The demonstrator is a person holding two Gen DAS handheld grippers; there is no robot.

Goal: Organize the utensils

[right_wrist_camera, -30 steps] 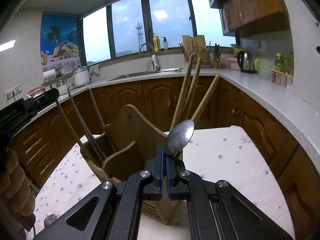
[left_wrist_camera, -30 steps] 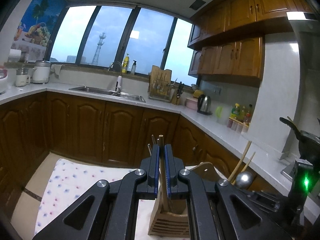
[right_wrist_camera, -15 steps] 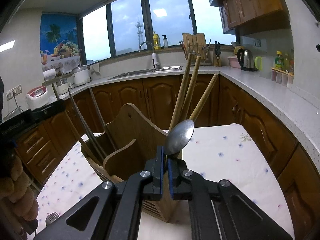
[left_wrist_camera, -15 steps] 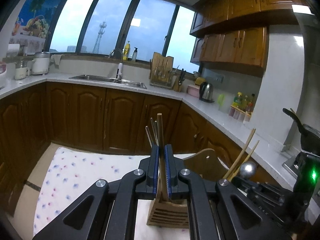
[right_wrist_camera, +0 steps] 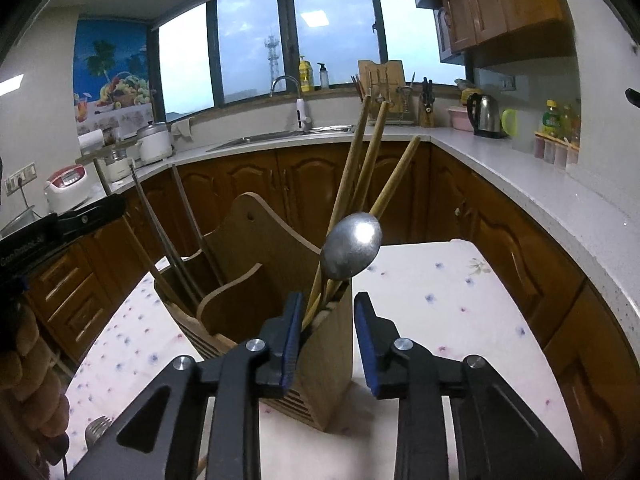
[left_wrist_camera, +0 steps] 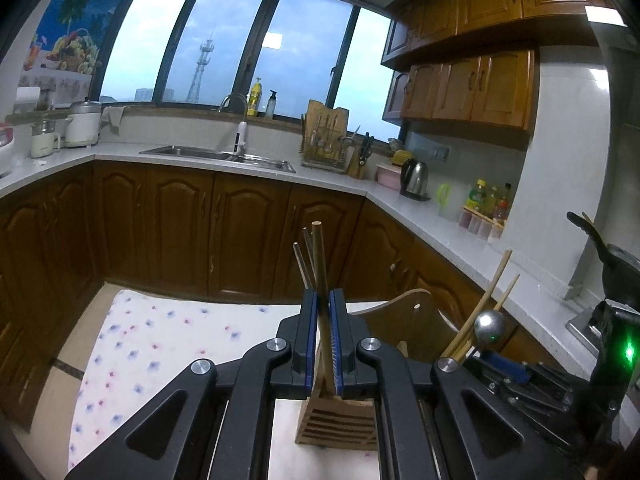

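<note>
A wooden utensil holder [right_wrist_camera: 320, 344] stands on a floral cloth [right_wrist_camera: 460, 304]; it also shows in the left wrist view [left_wrist_camera: 340, 424]. My right gripper [right_wrist_camera: 325, 336] is open around the holder's near compartment. A metal spoon [right_wrist_camera: 352, 246] stands bowl-up in that compartment with several wooden chopsticks [right_wrist_camera: 372, 168]. My left gripper [left_wrist_camera: 323, 340] is shut on a wooden chopstick [left_wrist_camera: 320, 256] over the holder's other compartment, beside two dark chopsticks [left_wrist_camera: 302, 264]. The spoon also shows in the left wrist view [left_wrist_camera: 490, 328].
A fork [right_wrist_camera: 96, 428] lies on the cloth at the lower left. Brown kitchen cabinets [left_wrist_camera: 180, 232] and a white counter with a sink [left_wrist_camera: 224, 156], a kettle [left_wrist_camera: 416, 176] and bottles [left_wrist_camera: 486, 200] run behind and to the right.
My right gripper has opened and let go of the spoon, which now stands in the holder. My left gripper still holds its chopstick, which now shows further above the fingertips.
</note>
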